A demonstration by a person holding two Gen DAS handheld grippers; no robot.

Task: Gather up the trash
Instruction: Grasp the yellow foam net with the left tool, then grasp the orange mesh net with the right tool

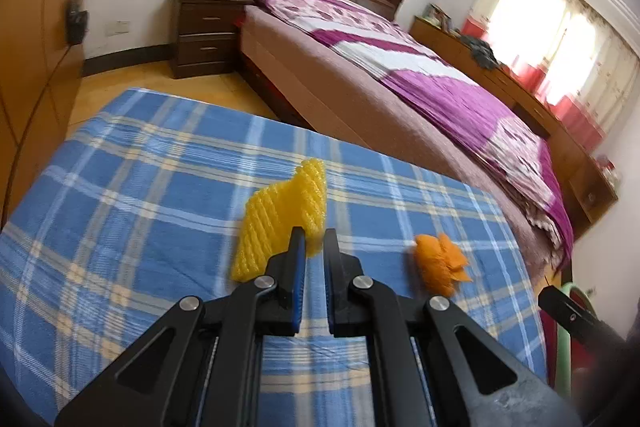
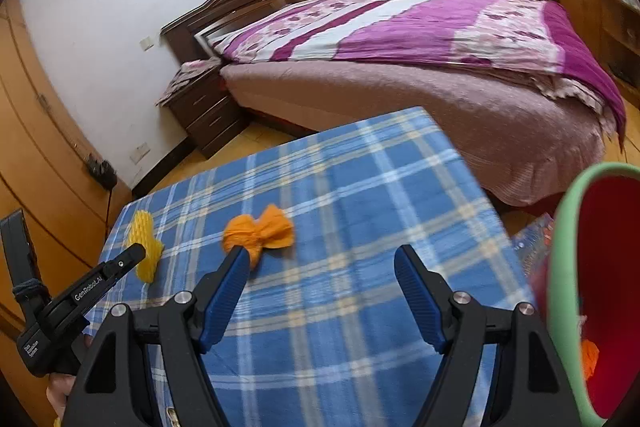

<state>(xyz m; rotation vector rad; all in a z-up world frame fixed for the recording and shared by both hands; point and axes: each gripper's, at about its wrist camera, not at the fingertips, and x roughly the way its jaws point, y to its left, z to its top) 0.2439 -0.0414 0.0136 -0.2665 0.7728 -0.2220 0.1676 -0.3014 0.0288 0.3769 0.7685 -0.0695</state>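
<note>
A yellow foam fruit net [image 1: 280, 219] lies on the blue plaid tablecloth [image 1: 140, 187]. My left gripper [image 1: 314, 239] is narrowly open, its fingertips right at the net's near edge, nothing clamped. An orange crumpled net [image 1: 438, 263] lies to its right. In the right wrist view the orange net [image 2: 260, 233] lies just beyond my left fingertip [image 2: 236, 267]. My right gripper [image 2: 324, 263] is wide open and empty above the cloth. The yellow net [image 2: 144, 247] and my left gripper [image 2: 120, 267] show at the left there.
A red bin with a green rim [image 2: 568, 267] stands at the table's right edge, holding an orange scrap [image 2: 590, 355]. A bed with a purple quilt [image 2: 440, 39] lies beyond the table. A dark nightstand [image 1: 204, 35] and wooden wardrobe [image 1: 36, 47] stand at the left.
</note>
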